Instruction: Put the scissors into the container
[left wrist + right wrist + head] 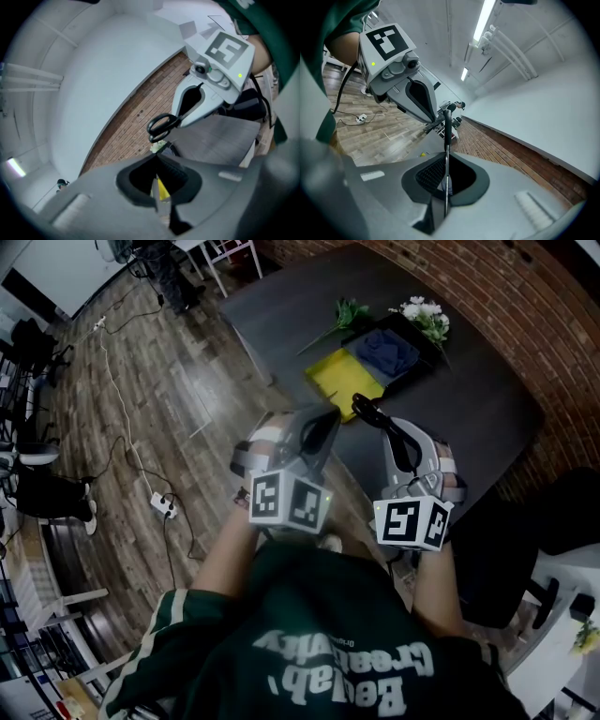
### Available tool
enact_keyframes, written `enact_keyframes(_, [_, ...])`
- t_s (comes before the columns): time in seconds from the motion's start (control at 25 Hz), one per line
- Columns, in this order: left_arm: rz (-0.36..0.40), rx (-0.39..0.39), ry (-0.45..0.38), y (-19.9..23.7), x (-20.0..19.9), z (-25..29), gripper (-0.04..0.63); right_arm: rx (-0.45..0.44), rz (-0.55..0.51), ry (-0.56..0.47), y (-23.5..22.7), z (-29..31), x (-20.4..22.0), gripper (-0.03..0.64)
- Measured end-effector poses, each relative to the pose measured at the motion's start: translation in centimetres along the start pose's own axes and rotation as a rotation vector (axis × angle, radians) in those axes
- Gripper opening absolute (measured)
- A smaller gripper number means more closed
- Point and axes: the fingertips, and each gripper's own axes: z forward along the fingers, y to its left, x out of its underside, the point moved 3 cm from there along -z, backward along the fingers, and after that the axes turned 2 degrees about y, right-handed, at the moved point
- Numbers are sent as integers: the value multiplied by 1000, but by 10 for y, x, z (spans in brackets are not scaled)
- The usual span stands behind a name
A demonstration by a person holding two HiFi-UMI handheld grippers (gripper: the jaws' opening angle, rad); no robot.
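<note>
Black-handled scissors stick out of my right gripper, which is shut on the blades. In the right gripper view the blades run between the jaws of the right gripper, and the scissors' handles point away from it. My left gripper is level with it to the left, with its jaws together and nothing in them. The left gripper view shows the left gripper and, beyond it, the scissors' loops. A black container holding a blue cloth sits on the dark table ahead of both grippers.
A yellow sheet lies beside the container, towards me. White flowers and a green sprig lie behind it. A brick wall runs along the table's far side. A black chair stands at the right, and a power strip with cables lies on the wooden floor.
</note>
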Motion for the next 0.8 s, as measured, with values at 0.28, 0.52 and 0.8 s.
enact_keyframes(0.28, [-13,0,14,11,19,10,3,-17,33,13,7,20,0,18])
enact_keyframes(0.52, [-1,10,3,25,28,29,3,-17,58,27,0,49,4,18])
enact_keyframes(0.8, [17,31,-14,48,44,58,3,-39,64,33,-9,92,-2,18])
